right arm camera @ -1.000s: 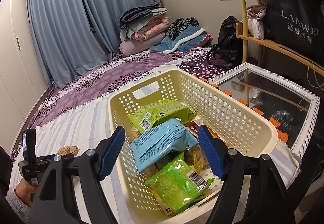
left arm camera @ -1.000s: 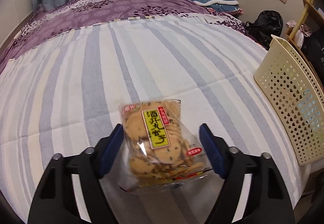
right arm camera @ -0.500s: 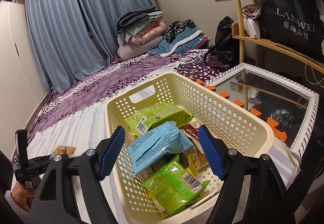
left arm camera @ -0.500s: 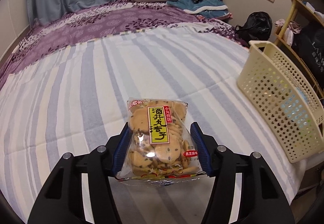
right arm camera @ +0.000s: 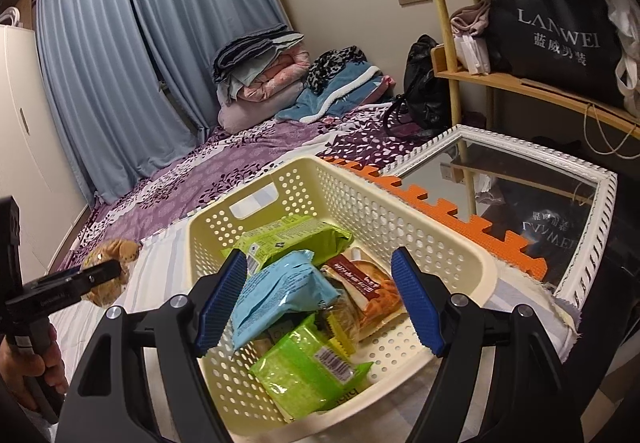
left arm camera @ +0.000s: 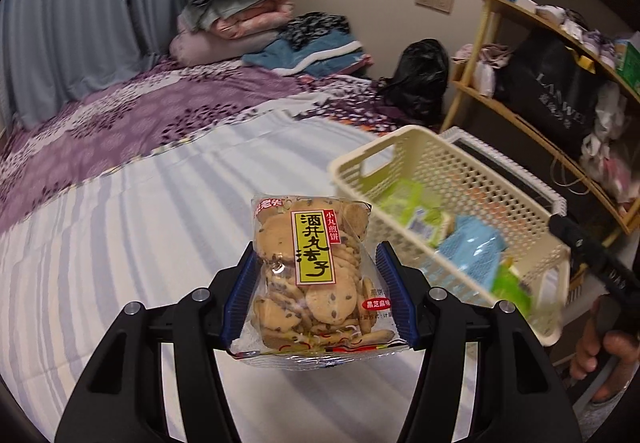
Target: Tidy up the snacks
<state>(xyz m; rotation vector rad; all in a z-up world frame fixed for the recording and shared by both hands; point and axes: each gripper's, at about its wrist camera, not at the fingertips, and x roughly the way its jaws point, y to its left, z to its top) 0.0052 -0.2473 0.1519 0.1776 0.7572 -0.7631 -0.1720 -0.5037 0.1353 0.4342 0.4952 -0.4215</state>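
My left gripper (left arm camera: 318, 293) is shut on a clear bag of sesame cookies (left arm camera: 314, 275) with a yellow label and holds it above the striped bed sheet, left of the cream perforated basket (left arm camera: 472, 179). The bag and left gripper also show in the right wrist view (right arm camera: 106, 275). My right gripper (right arm camera: 320, 301) is open and empty over the basket (right arm camera: 420, 239), which holds a blue packet (right arm camera: 280, 295), green packets (right arm camera: 304, 367) and a red-brown packet (right arm camera: 368, 291).
A purple floral blanket (left arm camera: 132, 115) and piled bedding (left arm camera: 240, 23) lie at the bed's far end. A white-framed mirror (right arm camera: 532, 187) and orange foam mat (right arm camera: 452, 211) lie right of the basket. Wooden shelves with a black bag (right arm camera: 560, 31) stand at the right.
My left gripper closed on the cookie bag, lifted it off the sheet and swung right toward the basket. The right gripper stayed open over the basket.
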